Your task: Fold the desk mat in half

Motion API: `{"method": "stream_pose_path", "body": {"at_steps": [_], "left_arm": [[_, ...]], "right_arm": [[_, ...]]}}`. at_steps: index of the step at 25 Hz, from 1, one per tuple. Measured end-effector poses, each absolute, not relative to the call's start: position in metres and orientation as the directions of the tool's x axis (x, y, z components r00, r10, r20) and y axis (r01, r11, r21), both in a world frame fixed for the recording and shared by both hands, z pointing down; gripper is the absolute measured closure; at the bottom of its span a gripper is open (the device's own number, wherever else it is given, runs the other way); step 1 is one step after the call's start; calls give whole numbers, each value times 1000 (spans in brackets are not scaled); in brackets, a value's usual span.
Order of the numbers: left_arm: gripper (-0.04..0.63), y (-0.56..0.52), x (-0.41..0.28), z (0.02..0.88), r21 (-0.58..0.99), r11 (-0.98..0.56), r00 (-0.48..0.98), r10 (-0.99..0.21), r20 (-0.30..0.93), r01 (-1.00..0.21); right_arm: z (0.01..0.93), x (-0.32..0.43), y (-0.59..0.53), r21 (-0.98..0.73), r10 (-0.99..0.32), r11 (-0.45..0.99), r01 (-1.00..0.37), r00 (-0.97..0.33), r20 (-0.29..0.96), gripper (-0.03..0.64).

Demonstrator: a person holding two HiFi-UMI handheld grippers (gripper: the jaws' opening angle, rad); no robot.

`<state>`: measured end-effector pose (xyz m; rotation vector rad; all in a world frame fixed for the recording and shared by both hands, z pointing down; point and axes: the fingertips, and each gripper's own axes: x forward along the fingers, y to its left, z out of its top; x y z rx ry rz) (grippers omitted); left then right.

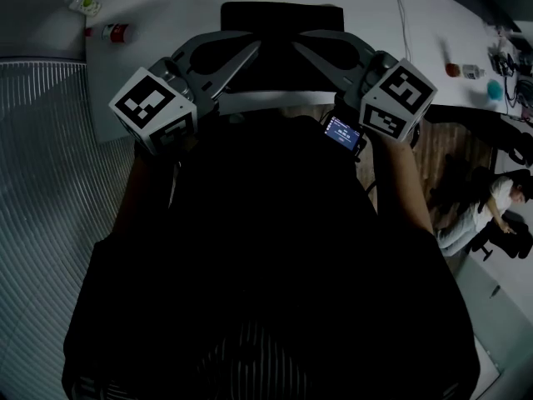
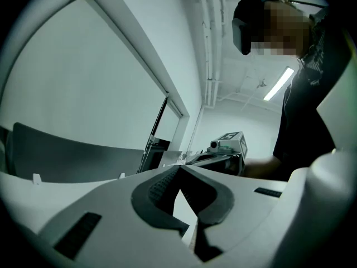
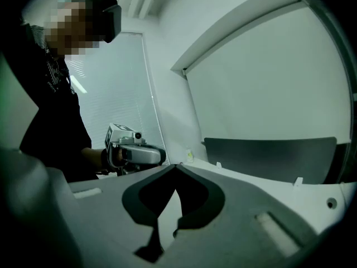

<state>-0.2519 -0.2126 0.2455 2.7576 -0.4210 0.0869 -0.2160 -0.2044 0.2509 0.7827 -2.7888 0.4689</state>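
Head view: mat [image 1: 281, 19] lies on the desk [image 1: 166, 23], by its near edge. Left gripper view: left gripper [image 2: 178, 167], jaws pressed together, empty. Right gripper view: right gripper [image 3: 176, 166], likewise. Best pinch both near corners evenly, lifting together.

Cannot see the near part of the desk mat [image 1: 281, 17], covered in the head view by the closed left gripper [image 1: 252, 48] and right gripper [image 1: 297, 47]; cannot tell whether either one touches it. Cannot see the front of the table [image 1: 166, 11], hidden behind the dark torso [image 1: 266, 248] of the one holding the grippers. Cannot name the small things [image 1: 470, 71] at the far right, too small. Can see only partly a seated person [image 1: 491, 211], cut by the right edge
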Motion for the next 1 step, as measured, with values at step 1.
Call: {"method": "stream_pose_path", "body": {"at_steps": [1], "left_arm": [[588, -213, -252, 245, 338, -892, 954, -281, 108, -301]], "right_arm": [[250, -216, -205, -245, -463, 812, -529, -841, 281, 614]]}}
